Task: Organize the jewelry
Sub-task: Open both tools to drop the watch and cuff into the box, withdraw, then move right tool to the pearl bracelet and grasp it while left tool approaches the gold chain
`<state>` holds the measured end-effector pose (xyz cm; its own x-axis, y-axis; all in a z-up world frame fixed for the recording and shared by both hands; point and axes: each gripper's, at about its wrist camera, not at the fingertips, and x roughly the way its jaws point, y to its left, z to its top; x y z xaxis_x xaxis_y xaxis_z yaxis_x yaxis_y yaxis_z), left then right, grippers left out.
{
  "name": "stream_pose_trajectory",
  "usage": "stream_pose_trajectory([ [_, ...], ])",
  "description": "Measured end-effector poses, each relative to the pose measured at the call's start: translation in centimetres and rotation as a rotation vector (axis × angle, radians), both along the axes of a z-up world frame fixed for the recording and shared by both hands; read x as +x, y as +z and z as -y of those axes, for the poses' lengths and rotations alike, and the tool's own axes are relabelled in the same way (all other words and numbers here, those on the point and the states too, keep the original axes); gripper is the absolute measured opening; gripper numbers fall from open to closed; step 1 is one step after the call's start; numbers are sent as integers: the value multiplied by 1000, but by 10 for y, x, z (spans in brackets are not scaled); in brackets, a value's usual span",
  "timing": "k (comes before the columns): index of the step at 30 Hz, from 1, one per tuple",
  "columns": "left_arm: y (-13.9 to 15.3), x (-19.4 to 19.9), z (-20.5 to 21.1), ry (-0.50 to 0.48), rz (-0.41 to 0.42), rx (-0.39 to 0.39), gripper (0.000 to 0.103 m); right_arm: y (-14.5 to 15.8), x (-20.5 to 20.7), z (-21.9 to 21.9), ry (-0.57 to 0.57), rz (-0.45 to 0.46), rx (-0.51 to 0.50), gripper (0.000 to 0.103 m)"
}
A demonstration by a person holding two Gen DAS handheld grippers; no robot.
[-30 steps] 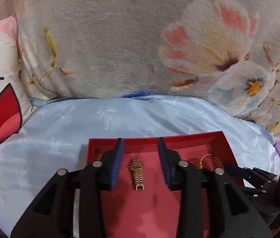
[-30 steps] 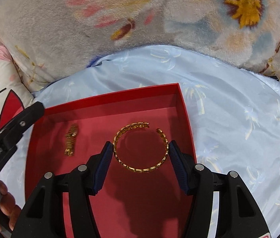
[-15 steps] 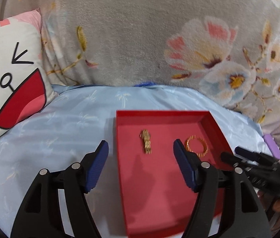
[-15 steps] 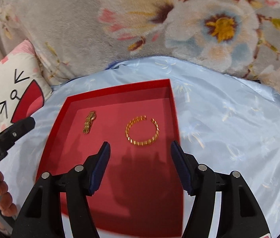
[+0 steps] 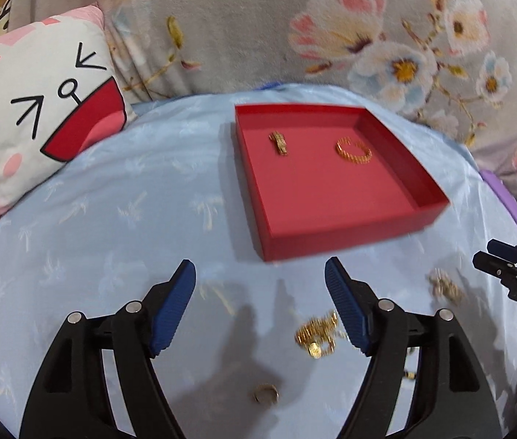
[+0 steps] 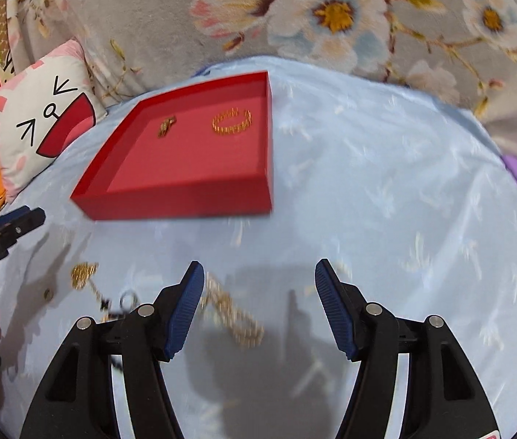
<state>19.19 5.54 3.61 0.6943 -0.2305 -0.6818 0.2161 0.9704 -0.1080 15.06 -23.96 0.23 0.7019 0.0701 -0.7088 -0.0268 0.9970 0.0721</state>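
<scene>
Left tool spread wide, holding nothing, hovering over the light blue bedsheet. Right tool also spread wide, empty, above the same sheet.

Loose gold jewelry on the sheet near the tools: a tangled gold chain just beside the left tool's right finger, a small gold ring lower between the fingers, another gold clump near the right tool's tip. In the right wrist view a blurred gold chain lies between the right tool's fingers, closer to its left one.

Red tray sits farther back on the sheet, holding a folded gold link bracelet and an open gold bangle, well apart from each other. Cat-face pillow at left, floral blanket behind.
</scene>
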Motion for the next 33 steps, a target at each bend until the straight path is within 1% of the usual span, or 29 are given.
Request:
stream_pose_trajectory([
  [3,-15,-9,9,-18,-38,-1,71,-12,-17,4,-12,-18,35,62],
  [6,-27,-16,18,-29,-59,1,71,-21,-29,4,-23,-24,48,62],
  [10,-34,-22,30,-19,-33,67,70,-30,-39,0,-29,-23,29,62],
  [13,-38,-24,36,-23,-28,95,64,-38,-42,-3,-22,-32,36,62],
  [14,-40,-24,37,-24,-30,98,60,-40,-43,-3,-19,-36,40,62],
  [15,-42,-24,38,-23,-36,98,60,-42,-43,-4,-16,-39,42,62],
  [18,-47,-25,34,-22,-54,80,59,-47,-45,-7,-12,-40,33,62],
  [20,-47,-26,29,-23,-59,55,58,-49,-45,-9,-6,-40,25,62],
  [22,-48,-27,28,-25,-65,46,52,-52,-45,-10,2,-45,27,62],
  [23,-49,-27,27,-34,-73,41,46,-52,-45,-12,3,-44,21,63],
  [24,-51,-27,28,-43,-86,37,43,-52,-46,-13,4,-40,10,63],
  [33,-52,-33,21,-47,-96,-4,43,-50,-45,-17,14,-13,-31,63],
])
